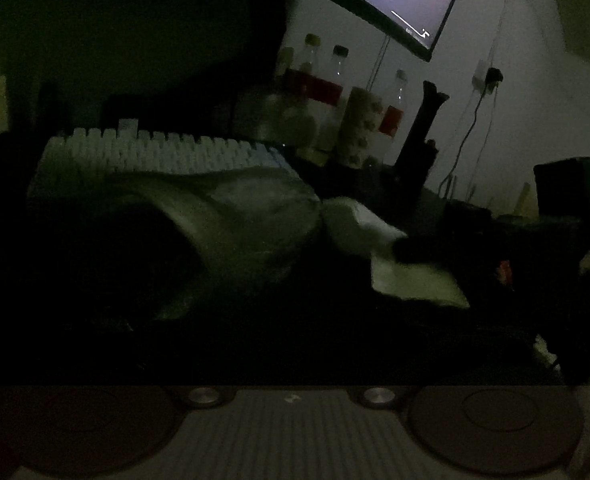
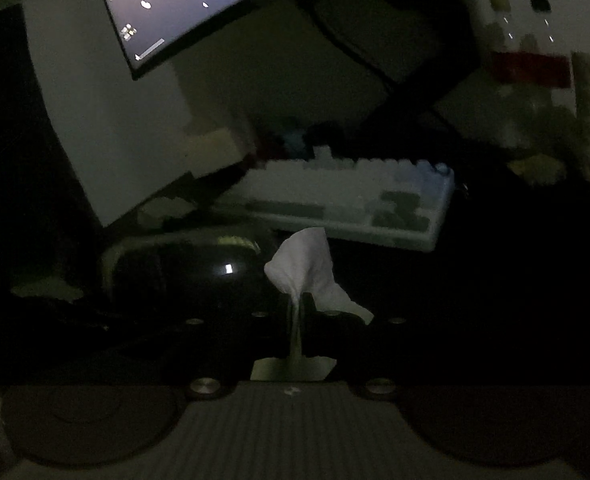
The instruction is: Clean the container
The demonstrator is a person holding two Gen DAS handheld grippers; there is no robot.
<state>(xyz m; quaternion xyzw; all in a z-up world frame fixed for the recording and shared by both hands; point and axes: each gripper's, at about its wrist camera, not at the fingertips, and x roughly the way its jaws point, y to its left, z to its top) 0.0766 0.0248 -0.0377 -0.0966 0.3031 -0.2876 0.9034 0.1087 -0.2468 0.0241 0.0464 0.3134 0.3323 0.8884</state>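
Left wrist view: I see the container lying on its side on the dark bench, close before the keyboard; bottles stand behind.
Right wrist view: only here I see the right hand-held gripper pinched tight on a white tissue, beside the container's dark mouth.
Left hand-held gripper: fingers lost in the dark; I cannot tell its state.
Room: bench right of the tissue lies open.
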